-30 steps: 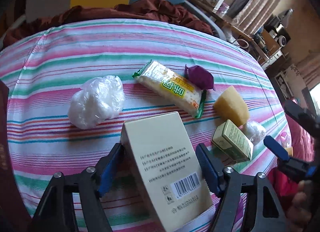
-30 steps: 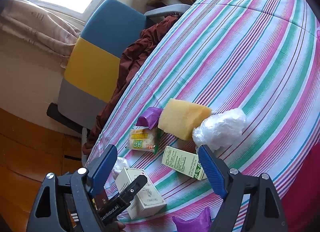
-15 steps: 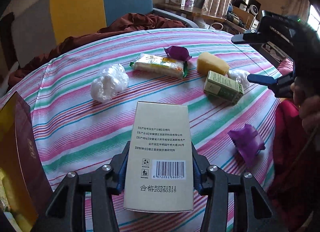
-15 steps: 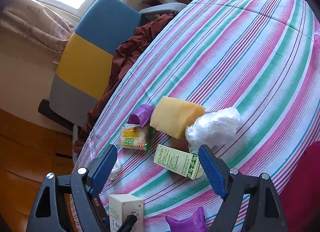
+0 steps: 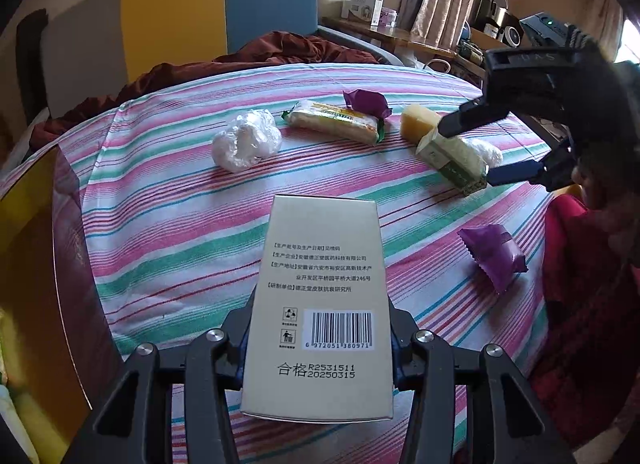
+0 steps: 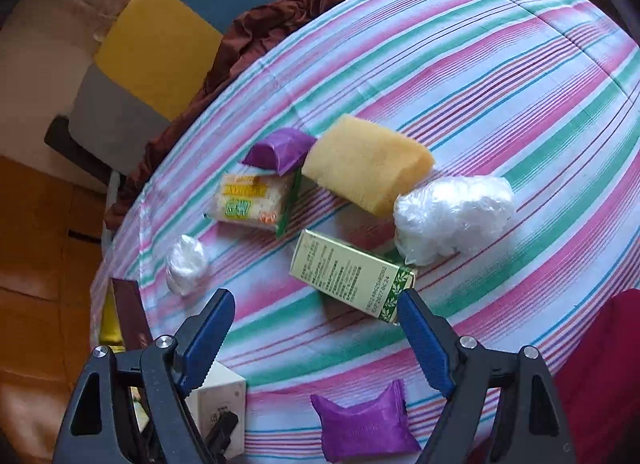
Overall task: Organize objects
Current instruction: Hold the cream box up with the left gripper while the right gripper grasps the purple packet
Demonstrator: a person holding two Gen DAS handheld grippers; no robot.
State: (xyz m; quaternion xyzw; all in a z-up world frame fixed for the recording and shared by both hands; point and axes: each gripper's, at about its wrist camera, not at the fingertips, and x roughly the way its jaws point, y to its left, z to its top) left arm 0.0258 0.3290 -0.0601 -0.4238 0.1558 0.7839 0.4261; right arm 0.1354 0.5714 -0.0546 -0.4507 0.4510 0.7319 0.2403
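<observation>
**A:** How far along are you, as you see it?

**B:** Early, I'd say. Your left gripper [image 5: 318, 348] is clamped on the tall beige cardboard box with the barcode [image 5: 320, 304], lifted clear of the pink-and-green striped tablecloth [image 5: 168, 248]. That is the one item you have in hand. At nine o'clock in the left wrist view stands a dark maroon and gold open carton [image 5: 48, 284]; I judge that's where things go, though I cannot see what it holds.

**A:** And your right side?

**B:** Your right gripper [image 6: 316, 324] stands wide with nothing between its jaws, poised just short of the small pale green printed box [image 6: 352, 274], which lies flat at twelve o'clock from its tips.

**A:** What's left on the cloth?

**B:** Nearly everything. Beyond the green box, the yellow sponge block [image 6: 366, 161] at twelve, touching the larger crumpled clear plastic bundle [image 6: 454, 219] at one. The yellow-and-green snack packet [image 6: 256, 201] and a purple foil wrapper [image 6: 280, 149] sit at eleven, a smaller plastic bundle [image 6: 186, 264] at ten, and a second purple wrapper [image 6: 362, 422] right under your right jaws.
</observation>
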